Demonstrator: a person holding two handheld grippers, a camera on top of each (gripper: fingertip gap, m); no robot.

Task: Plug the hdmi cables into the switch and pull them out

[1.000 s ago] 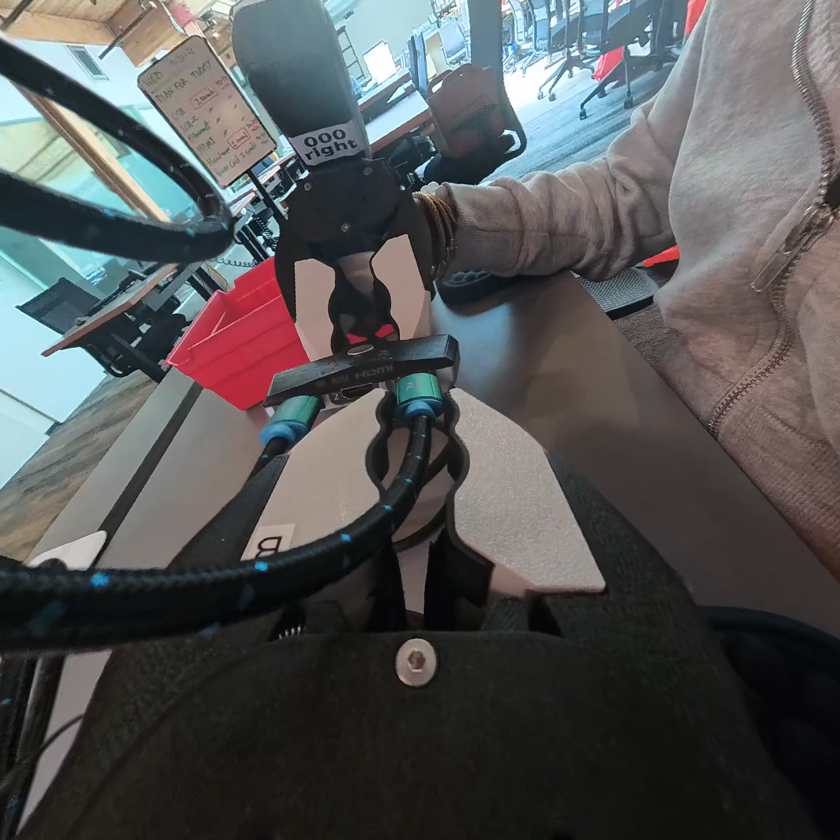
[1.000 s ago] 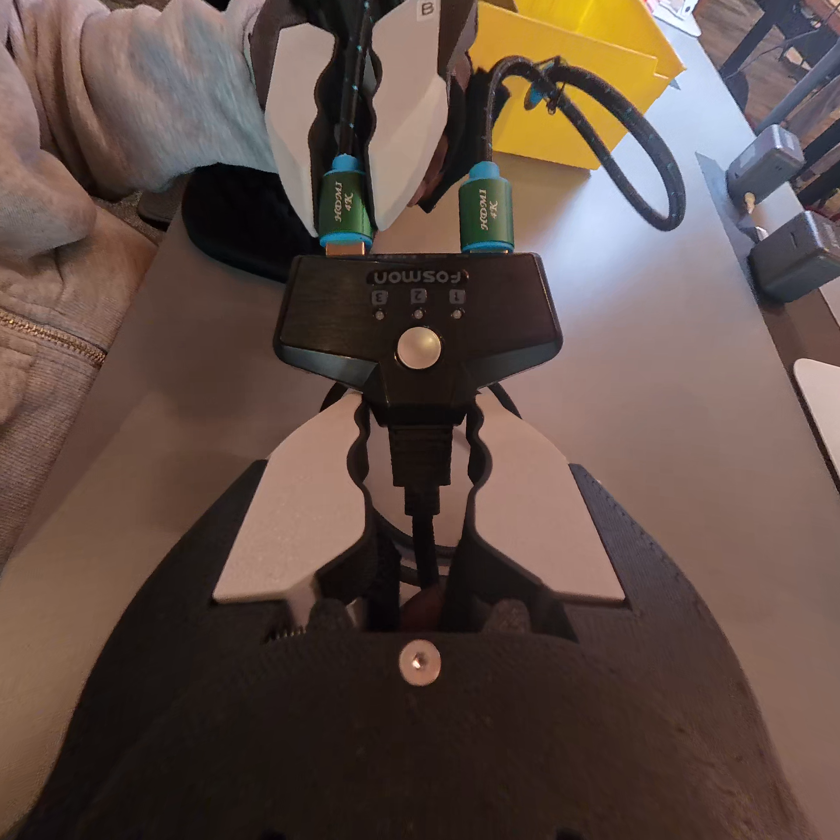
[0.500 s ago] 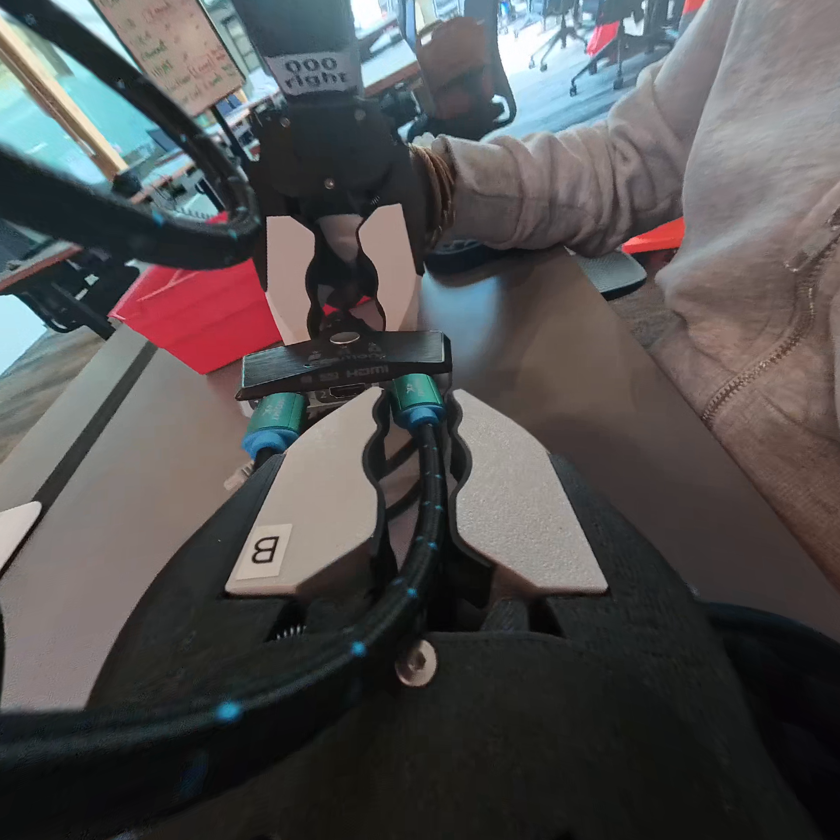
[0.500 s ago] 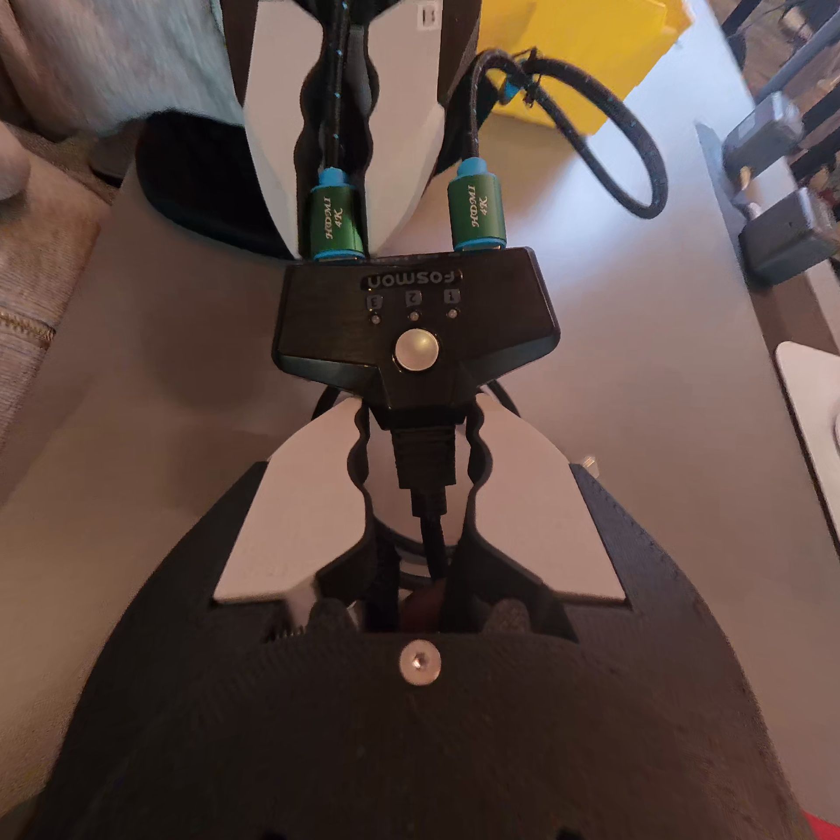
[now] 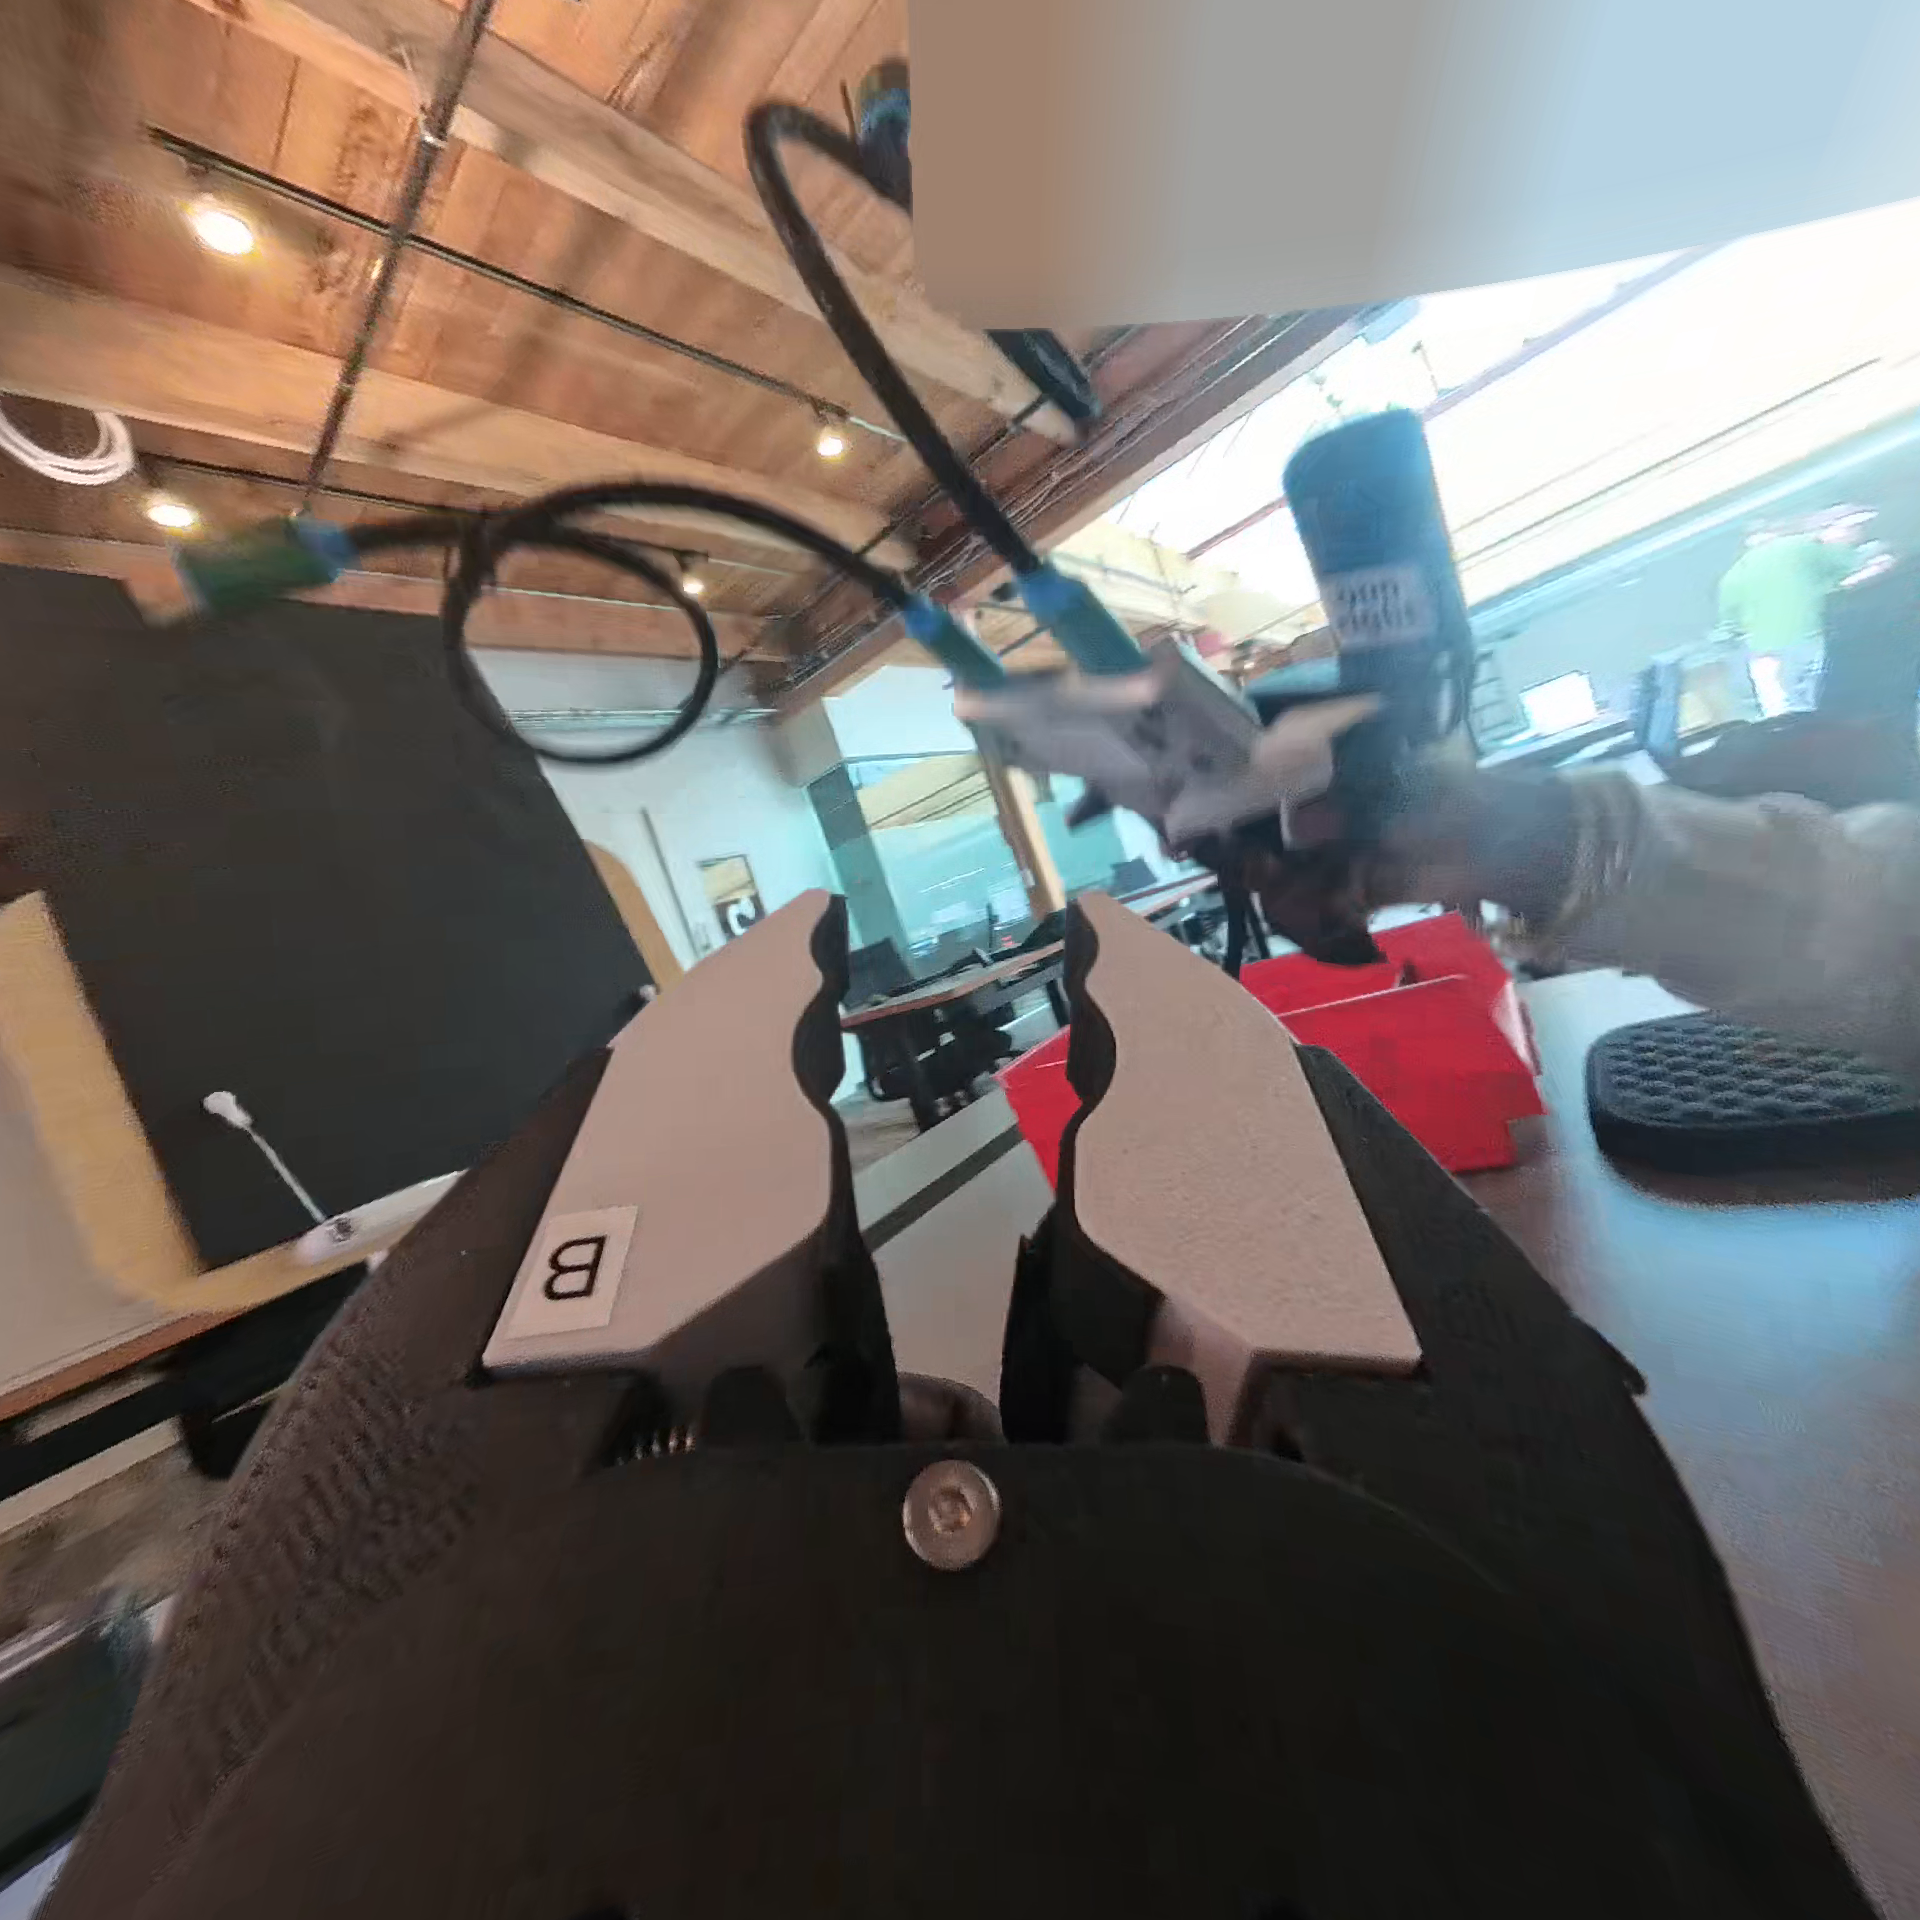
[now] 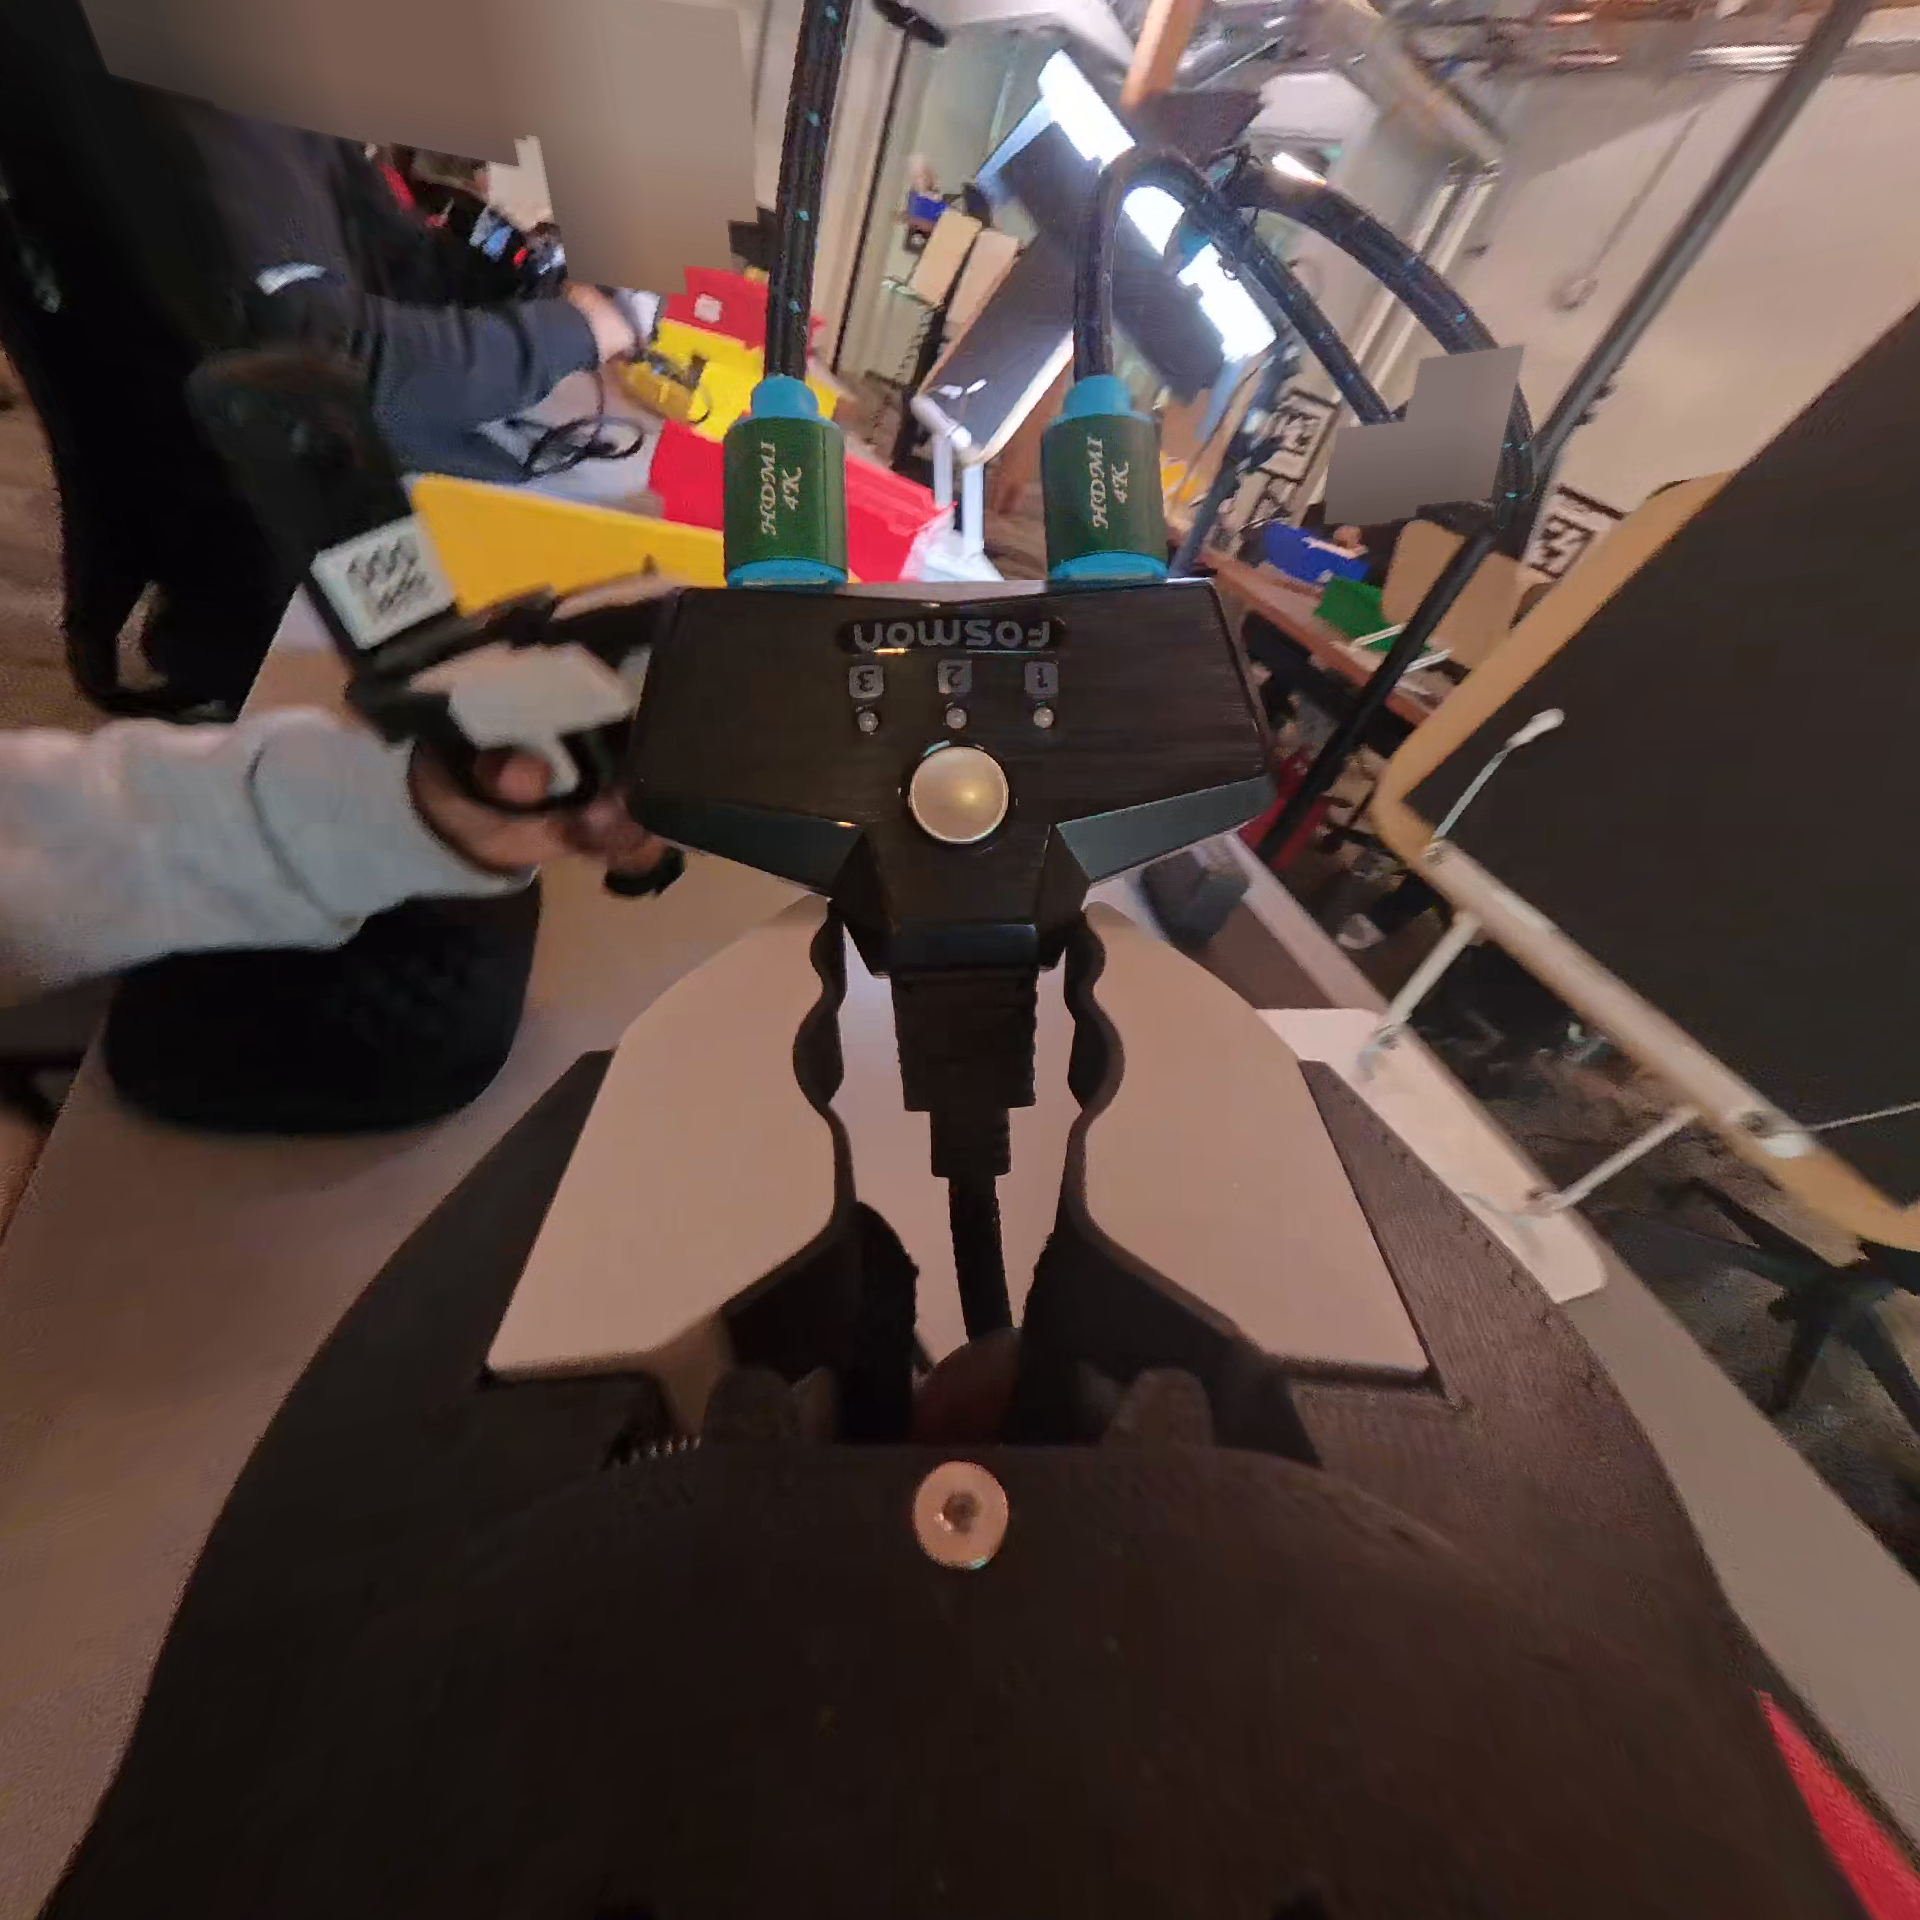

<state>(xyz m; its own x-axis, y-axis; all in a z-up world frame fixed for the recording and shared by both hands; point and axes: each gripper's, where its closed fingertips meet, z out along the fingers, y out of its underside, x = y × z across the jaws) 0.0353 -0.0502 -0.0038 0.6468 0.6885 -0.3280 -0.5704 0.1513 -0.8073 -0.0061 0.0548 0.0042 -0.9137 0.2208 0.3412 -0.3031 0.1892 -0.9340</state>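
The left gripper (image 5: 951, 935), jaws apart and empty, sits left of the HDMI switch (image 6: 951, 727), which the right gripper (image 6: 951, 997) clamps by its tail, lifted off the table. Both green HDMI plugs (image 6: 784, 499) seem seated; their swinging cables could tug one loose.

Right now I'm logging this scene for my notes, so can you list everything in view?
Switch: one, black, clamped by its tail in the right gripper, lifted off the table.
Plugs: two, green with blue ends, seated in the switch's far edge.
Cables: two, black braided, rising from the plugs.
Loose plug: one, green and blue, swinging free.
Bin: one, red, on the table.
Bin: one, yellow, behind the left gripper.
Pad: one, black, on the table.
Left gripper: open, empty.
Right gripper: shut on the switch.
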